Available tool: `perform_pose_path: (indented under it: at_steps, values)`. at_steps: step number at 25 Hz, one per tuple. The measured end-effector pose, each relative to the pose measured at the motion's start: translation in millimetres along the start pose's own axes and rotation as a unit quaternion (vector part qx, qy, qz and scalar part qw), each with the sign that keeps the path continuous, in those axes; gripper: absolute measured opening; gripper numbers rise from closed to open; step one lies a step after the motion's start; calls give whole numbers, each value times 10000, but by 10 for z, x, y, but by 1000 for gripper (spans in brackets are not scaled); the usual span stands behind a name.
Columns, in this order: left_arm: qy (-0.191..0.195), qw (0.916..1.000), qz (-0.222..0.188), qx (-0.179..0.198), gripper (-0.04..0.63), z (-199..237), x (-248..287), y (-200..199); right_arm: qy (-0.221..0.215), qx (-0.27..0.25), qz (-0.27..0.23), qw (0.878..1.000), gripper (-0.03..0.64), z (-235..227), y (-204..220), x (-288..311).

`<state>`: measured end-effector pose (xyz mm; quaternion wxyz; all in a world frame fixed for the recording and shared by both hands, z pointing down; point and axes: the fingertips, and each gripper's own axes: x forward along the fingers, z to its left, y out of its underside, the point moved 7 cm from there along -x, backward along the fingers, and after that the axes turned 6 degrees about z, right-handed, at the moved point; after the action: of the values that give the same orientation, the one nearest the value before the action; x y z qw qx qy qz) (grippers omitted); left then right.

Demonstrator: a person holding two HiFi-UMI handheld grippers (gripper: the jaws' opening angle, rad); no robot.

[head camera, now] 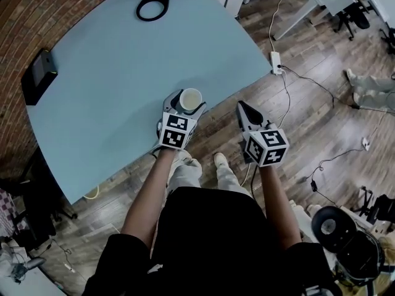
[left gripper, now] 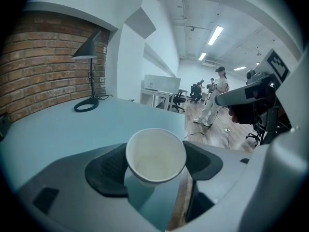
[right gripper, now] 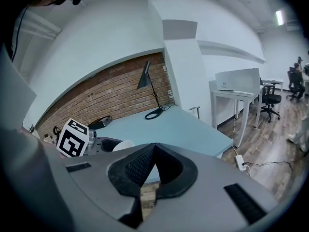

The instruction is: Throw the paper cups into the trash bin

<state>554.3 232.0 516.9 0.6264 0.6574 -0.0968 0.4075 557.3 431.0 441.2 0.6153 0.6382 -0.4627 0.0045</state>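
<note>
In the head view we look down on a pale blue table (head camera: 123, 73). A white paper cup (head camera: 191, 98) stands near its front edge, mouth up. Our left gripper (head camera: 187, 104) reaches in over that edge, with the cup between its two jaws. Our right gripper (head camera: 242, 107) hangs just beside it, off the table and above the wooden floor (head camera: 308, 103), its jaws drawn to a point. The lamp (head camera: 152, 6) sits at the far end of the table, well apart from the cup.

In the left gripper view we see straight into the cup, which is empty. The jaws stand wide, and the dark pads (left gripper: 108, 170) meet the cup's rim on either side, so this claw holds the cup across its full width. The rim keeps its round shape. We cannot tell whether the cup's base rests on the table. A brick wall (left gripper: 43, 71) rises behind the lamp.

In the right gripper view we see the jaws narrow, tips touching, with nothing between them. Beyond them lies the table's edge. To the left we make out the left gripper's marker cube (right gripper: 73, 138) and a sliver of the cup's rim beside it.
</note>
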Motion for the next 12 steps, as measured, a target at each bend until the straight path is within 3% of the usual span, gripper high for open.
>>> perform_pose_path:
  at_steps: [7, 12]
  values:
    - [-78, 9995, -186, -229, 364, -92, -199, -41, -263, -160, -95, 9995, 5, -8, -105, -65]
    - [-374, 9981, -400, -285, 360, -181, -417, -98, -584, -388, -139, 9974, 5, 56, -202, -79]
